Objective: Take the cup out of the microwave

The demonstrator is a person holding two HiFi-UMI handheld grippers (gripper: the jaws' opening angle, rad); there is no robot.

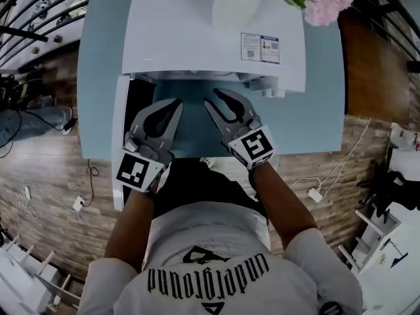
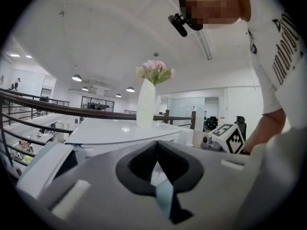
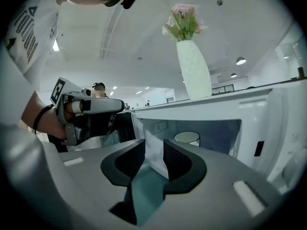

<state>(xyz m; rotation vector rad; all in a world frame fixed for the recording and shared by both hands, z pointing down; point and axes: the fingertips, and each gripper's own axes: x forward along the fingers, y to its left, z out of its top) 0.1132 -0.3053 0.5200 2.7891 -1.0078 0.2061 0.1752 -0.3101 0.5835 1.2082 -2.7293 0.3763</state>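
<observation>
The white cup [image 3: 187, 138] stands inside the open cavity of the white microwave [image 1: 216, 38], toward the back; the head view does not show it, because the microwave's top covers it. My right gripper [image 3: 153, 145] points into the cavity from in front, jaws open with nothing between them, still short of the cup. It sits right of centre before the opening in the head view [image 1: 213, 97]. My left gripper [image 1: 176, 102] hovers beside it on the left, near the swung-open door [image 1: 120, 136], its tips together and empty [image 2: 156, 145].
A white vase of pink flowers [image 1: 236, 5] stands on top of the microwave. The microwave sits on a blue table [image 1: 321, 110] whose front edge lies just under my hands. Cables and a plug [image 1: 315, 193] lie on the wooden floor.
</observation>
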